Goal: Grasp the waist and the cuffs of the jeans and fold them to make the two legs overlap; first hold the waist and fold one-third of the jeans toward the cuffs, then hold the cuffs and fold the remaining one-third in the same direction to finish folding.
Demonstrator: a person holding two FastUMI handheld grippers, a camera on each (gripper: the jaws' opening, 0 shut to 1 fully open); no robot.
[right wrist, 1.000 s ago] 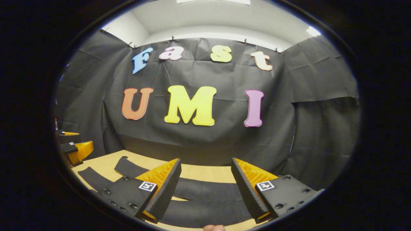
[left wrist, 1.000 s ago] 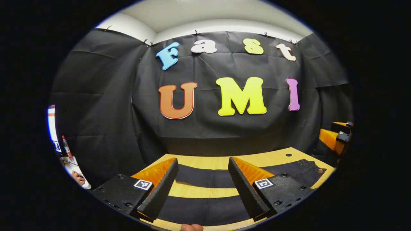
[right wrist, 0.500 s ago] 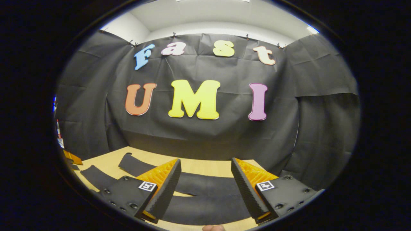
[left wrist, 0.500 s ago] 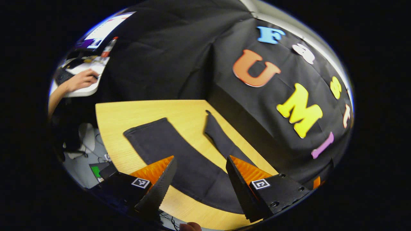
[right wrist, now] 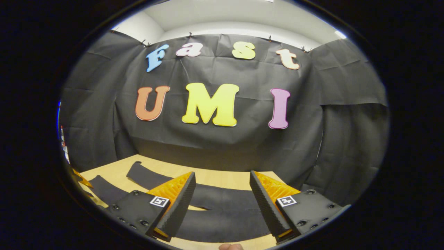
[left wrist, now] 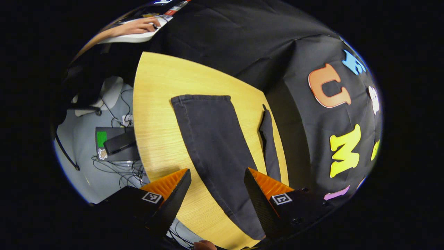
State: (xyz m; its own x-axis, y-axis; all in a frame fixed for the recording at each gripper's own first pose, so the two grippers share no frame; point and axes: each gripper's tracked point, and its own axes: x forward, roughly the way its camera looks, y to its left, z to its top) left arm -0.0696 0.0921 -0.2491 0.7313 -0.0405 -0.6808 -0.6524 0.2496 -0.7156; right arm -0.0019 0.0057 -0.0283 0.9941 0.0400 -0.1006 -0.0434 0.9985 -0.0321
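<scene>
jeans (left wrist: 215, 146): dark, spread flat on the table, legs apart in a V with bare wood between them; also in the right gripper view (right wrist: 222, 208) as two dark bands across the tabletop
near leg (left wrist: 211, 139): wide, flat, cuff end squared off at the far part of the table in the left gripper view
far leg (left wrist: 270, 146): narrow strip near the table's edge by the booth wall
table (left wrist: 156, 114): light wood, jeans on it
left gripper (left wrist: 216, 194): jaws wide, nothing between them, above the near leg, not touching the cloth
right gripper (right wrist: 222, 205): jaws wide, holding nothing, over the jeans near the table's near edge
floor (left wrist: 83, 152): grey, cables and a dark box with a green patch beside the table
person's hand (left wrist: 138, 26): at a white desk beyond the table, far off
</scene>
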